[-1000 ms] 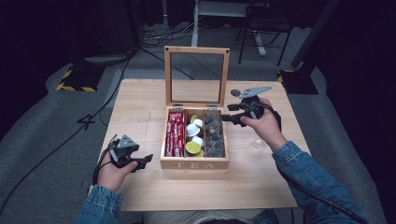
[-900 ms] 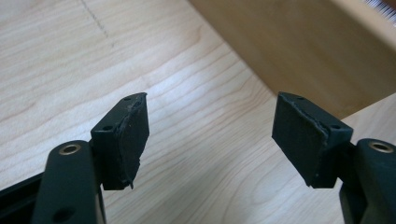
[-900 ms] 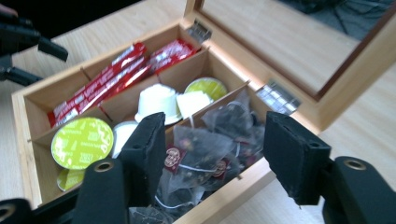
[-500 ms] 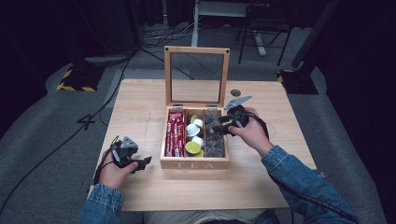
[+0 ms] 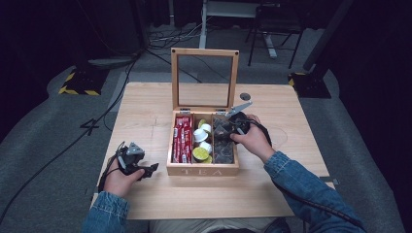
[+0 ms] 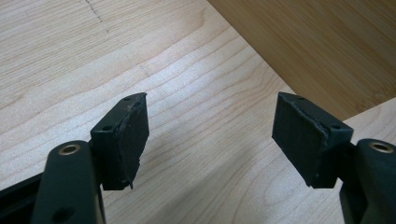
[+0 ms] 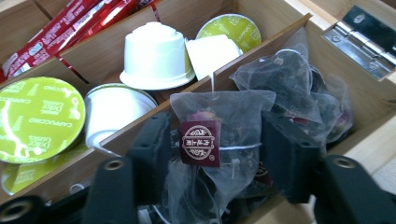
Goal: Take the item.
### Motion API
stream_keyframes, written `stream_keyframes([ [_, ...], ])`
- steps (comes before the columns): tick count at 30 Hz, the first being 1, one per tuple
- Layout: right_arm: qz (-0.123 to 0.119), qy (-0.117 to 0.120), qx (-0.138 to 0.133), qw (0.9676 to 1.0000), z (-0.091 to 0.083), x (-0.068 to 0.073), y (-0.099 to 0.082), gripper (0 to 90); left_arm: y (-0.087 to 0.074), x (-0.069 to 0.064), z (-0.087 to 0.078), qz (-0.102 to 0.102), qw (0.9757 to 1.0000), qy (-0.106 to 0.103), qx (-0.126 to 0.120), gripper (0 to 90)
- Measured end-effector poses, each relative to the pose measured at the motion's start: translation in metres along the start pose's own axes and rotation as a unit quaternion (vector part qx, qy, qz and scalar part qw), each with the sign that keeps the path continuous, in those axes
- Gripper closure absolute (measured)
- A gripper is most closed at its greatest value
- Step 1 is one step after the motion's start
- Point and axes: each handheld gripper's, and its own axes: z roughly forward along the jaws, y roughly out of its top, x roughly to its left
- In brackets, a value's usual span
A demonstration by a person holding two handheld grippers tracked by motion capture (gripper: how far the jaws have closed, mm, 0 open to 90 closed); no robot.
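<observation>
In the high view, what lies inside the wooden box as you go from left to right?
Red sachets → white and green capsules → tea bags, where the right gripper reaches in.

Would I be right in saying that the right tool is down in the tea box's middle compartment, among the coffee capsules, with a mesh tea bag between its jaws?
Not quite: the right tool is in the tea box's right-hand compartment, among the mesh tea bags, not the middle one with the coffee capsules. A mesh tea bag is indeed between its jaws, which have just been closing. The right gripper view shows this.
</observation>
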Motion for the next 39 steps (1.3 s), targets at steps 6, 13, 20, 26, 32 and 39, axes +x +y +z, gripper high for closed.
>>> stream_keyframes([
  [6,-0.003,0.000,-0.003,1.0000,0.001,-0.002,0.002,65.4,0.000,0.000,0.000,0.001,1.0000,0.000,0.000,27.9],
  [13,-0.011,-0.003,-0.014,0.9998,-0.005,-0.002,0.004,72.5,0.000,0.001,0.000,0.000,1.0000,0.001,-0.003,27.9],
  [20,-0.017,-0.002,-0.035,0.9992,-0.018,0.001,0.007,72.8,0.000,0.001,0.000,0.001,1.0000,0.001,-0.001,27.9],
  [26,-0.019,0.003,-0.056,0.9982,-0.031,0.003,0.011,72.7,-0.002,0.003,0.000,0.001,1.0000,0.005,0.001,27.9],
  [32,-0.022,0.001,-0.074,0.9970,-0.045,0.004,0.013,72.7,-0.003,0.005,0.001,0.000,1.0000,0.006,0.003,27.9],
  [39,-0.026,-0.002,-0.085,0.9960,-0.059,0.004,0.014,72.7,-0.005,0.007,0.002,0.002,0.9998,0.014,0.011,27.6],
])
